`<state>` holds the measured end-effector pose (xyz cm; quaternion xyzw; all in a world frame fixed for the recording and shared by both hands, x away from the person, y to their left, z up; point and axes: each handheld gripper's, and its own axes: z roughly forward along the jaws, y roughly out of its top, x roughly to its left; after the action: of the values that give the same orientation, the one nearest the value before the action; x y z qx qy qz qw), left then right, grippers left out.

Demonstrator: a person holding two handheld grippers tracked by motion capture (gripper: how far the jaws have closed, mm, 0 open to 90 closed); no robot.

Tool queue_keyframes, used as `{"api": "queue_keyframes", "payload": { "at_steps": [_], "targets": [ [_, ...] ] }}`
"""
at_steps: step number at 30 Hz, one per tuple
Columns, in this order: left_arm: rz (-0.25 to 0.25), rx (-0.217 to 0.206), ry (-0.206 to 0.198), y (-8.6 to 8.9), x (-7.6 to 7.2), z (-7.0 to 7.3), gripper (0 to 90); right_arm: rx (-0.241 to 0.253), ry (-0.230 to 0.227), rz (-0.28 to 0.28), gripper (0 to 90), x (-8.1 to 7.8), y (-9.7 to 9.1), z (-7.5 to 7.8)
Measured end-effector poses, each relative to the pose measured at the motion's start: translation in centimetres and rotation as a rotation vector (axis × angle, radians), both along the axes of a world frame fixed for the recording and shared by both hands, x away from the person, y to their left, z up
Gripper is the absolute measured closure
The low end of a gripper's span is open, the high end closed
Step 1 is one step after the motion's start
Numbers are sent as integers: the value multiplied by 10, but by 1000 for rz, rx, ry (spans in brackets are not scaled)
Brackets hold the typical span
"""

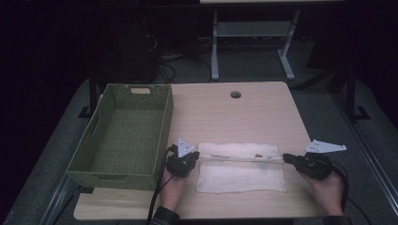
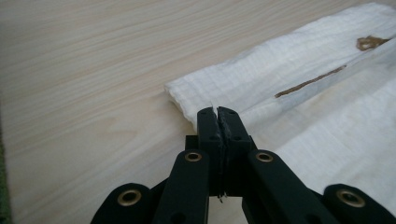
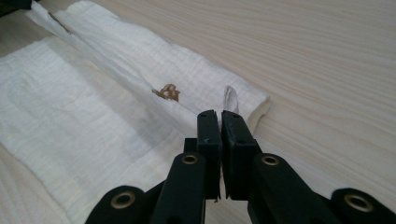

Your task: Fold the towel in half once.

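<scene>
A white waffle-weave cloth [image 1: 240, 168] lies across the near half of the wooden table, partly folded over itself, with a small brown mark [image 3: 166, 92] on it. My left gripper [image 1: 193, 158] is shut on the cloth's left corner [image 2: 217, 111]. My right gripper [image 1: 286, 158] is shut on the right corner [image 3: 229, 99]. Between the two, the lifted edge [image 1: 241, 160] runs taut and straight over the lower layer. A hand holds each gripper from below.
A green woven basket [image 1: 123, 133] stands empty at the left, close to my left gripper. The table has a round cable hole [image 1: 235, 94] near its far edge. Beyond the table stand a desk frame [image 1: 253, 35] and cables on a dark floor.
</scene>
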<state>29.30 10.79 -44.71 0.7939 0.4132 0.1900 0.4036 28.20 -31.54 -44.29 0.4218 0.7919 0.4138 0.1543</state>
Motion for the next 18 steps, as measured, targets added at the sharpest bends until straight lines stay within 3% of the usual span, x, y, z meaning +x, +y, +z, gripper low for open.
{"api": "queue_keyframes", "payload": {
  "at_steps": [4, 18],
  "targets": [
    [-19, -19, -3, 2, -10, 0, 888, -6, -1, 1, 864, -7, 0, 0],
    [-104, -15, -7, 9, -39, 4, 888, -30, -8, 38, 864, -39, 2, -3]
  ]
}}
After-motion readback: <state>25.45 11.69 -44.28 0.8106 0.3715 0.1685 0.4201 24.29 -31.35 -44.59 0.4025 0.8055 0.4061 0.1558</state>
